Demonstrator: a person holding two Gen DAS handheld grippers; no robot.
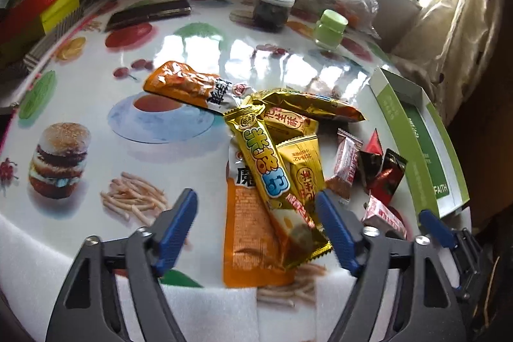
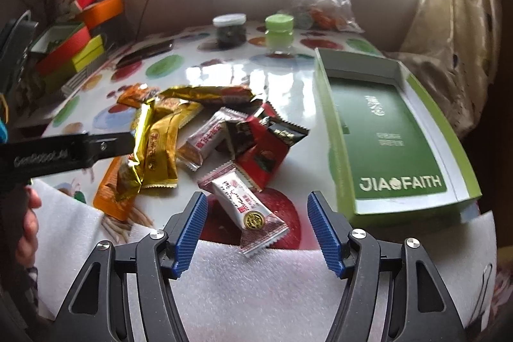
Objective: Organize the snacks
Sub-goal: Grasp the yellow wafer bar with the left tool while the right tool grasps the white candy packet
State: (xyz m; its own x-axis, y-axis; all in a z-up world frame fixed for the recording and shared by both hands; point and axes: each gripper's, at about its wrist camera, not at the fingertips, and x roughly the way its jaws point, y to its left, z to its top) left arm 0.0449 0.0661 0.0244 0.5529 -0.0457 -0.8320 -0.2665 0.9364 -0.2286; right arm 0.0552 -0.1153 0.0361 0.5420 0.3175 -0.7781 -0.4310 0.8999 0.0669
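Counter [image 2: 282, 76]: a glossy cloth printed with food pictures covers it; white foam pads the near edge, probably to soften that edge.
Green box [image 2: 389, 130]: lies open and empty on the right side of the counter, just beside the snack heap; judging by the task, it is the place the snacks are meant to go, set close so each carry is short.
Snack heap [image 2: 205, 130]: a loose pile in the middle of the counter, packets overlapping; none is in the box yet, so sorting seems barely begun.
Orange packet [image 1: 247, 233]: flat at the bottom of the heap, its end reaching the foam.
Yellow bar [image 1: 272, 178]: lies across the orange packet and points toward the left claw, an easy first pick.
White candy [image 2: 248, 207]: lies apart from the heap at the near edge, partly on the foam, straight ahead of the right claw.
Left claw [image 1: 256, 233]: jaws spread wide, gripping nothing; the yellow bar and orange packet lie between them, seemingly untouched.
Right claw [image 2: 256, 233]: jaws apart and empty, hovering either side of the white candy without pressing it, likely lined up to take it.
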